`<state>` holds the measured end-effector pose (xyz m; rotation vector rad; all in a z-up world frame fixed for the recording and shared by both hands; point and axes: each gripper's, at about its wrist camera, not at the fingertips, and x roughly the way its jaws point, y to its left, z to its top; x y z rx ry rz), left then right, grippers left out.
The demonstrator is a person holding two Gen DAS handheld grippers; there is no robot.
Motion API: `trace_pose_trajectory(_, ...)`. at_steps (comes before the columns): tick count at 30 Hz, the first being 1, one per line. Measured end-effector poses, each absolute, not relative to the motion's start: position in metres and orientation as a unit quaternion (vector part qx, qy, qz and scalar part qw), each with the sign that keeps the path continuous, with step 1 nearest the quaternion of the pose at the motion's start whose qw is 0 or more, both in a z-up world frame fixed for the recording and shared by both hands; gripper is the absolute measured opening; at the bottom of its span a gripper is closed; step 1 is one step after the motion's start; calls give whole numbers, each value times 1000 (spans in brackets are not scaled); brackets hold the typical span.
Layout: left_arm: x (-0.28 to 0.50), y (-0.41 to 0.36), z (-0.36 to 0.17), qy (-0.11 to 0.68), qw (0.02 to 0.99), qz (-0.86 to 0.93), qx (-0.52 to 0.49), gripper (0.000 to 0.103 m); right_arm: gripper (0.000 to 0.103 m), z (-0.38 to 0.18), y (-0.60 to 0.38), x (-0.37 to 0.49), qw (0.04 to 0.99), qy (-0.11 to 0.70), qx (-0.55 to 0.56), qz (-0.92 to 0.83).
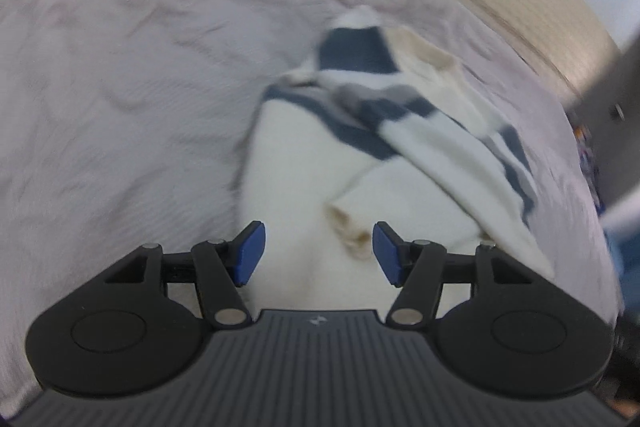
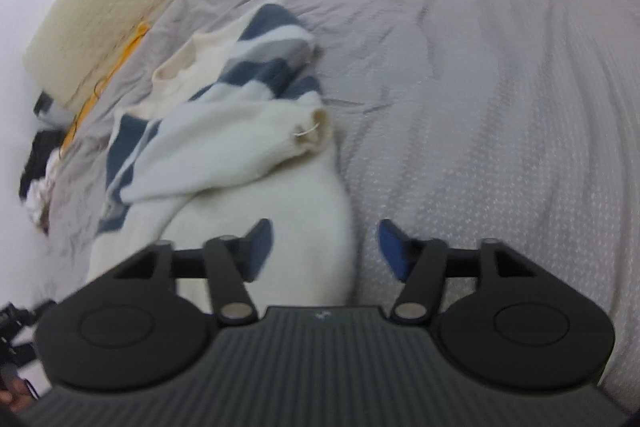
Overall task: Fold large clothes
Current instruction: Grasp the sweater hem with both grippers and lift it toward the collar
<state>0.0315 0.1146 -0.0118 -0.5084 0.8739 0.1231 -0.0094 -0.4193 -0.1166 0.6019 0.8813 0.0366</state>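
**White knit runs straight out from two open grippers**

White wool fills the near ground in both wrist views. In the left view, the left gripper (image 1: 319, 253) stands with its blue pads well apart and nothing pinched between them; the pale body of the sweater (image 1: 304, 179) lies directly under and ahead of the gap, at twelve o'clock. A beige cuff (image 1: 352, 233) sits just beyond the pads, a touch toward one o'clock.

In the right view, the right gripper (image 2: 326, 247) is likewise spread wide and holds nothing. Here the sweater's body (image 2: 280, 211) lies under the left pad and off toward eleven o'clock, while the right pad hangs over the bare grey bedspread (image 2: 500, 147). The garment's right edge runs up between the pads.

Farther out, the garment's long axis carries on away from both hands, roughly six to twelve o'clock. A white sleeve (image 2: 224, 155) is thrown across it, ending in a beige cuff (image 2: 316, 131) at about twelve o'clock in the right view. Navy-and-grey stripes (image 1: 360, 95) bunch at the far end, with the cream collar (image 2: 176, 71) beyond at ten to eleven o'clock.

By these views, the left hand sits squarely over the cloth; the right rides its edge and appears better placed to take that side.
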Motion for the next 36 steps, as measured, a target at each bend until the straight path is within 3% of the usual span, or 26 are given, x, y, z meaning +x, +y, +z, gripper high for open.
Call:
trace_pose_trajectory(2,31,126,-18,425,861,72,-271,66,74,-122,-420,-8,854,427,297,9)
trace_pose_trajectory(7,35,144,-43,449,822,100,-335,68,75,-148,-425,4,813,469,344,2)
trace_pose_trajectory(17,33,126,-66,493,789,42,-365,69,73,-173,-399,7,760,504,401,89)
trace_pose_trajectory(18,31,125,-65,495,787,41,-367,69,71,-173,-397,7,758,504,404,90)
trace_pose_trajectory(20,29,122,-66,499,784,41,-367,69,50,-175,-393,4,744,513,416,100)
trace_pose_trajectory(21,29,119,-67,502,784,40,-363,69,47,-177,-391,2,737,520,418,102)
trace_pose_trajectory(23,24,113,-67,512,782,33,-353,69,31,-179,-387,-3,731,528,419,108)
trace_pose_trajectory(26,19,104,-64,519,788,28,-332,68,22,-173,-384,-7,739,518,417,109)
trace_pose_trajectory(27,18,101,-62,517,792,31,-325,66,20,-172,-384,-7,743,515,414,110)
trace_pose_trajectory(31,11,91,-50,495,816,29,-296,25,13,-167,-389,-2,755,483,426,121)
trace_pose_trajectory(36,3,95,-28,440,840,7,-316,17,12,-147,-402,-1,772,415,455,156)
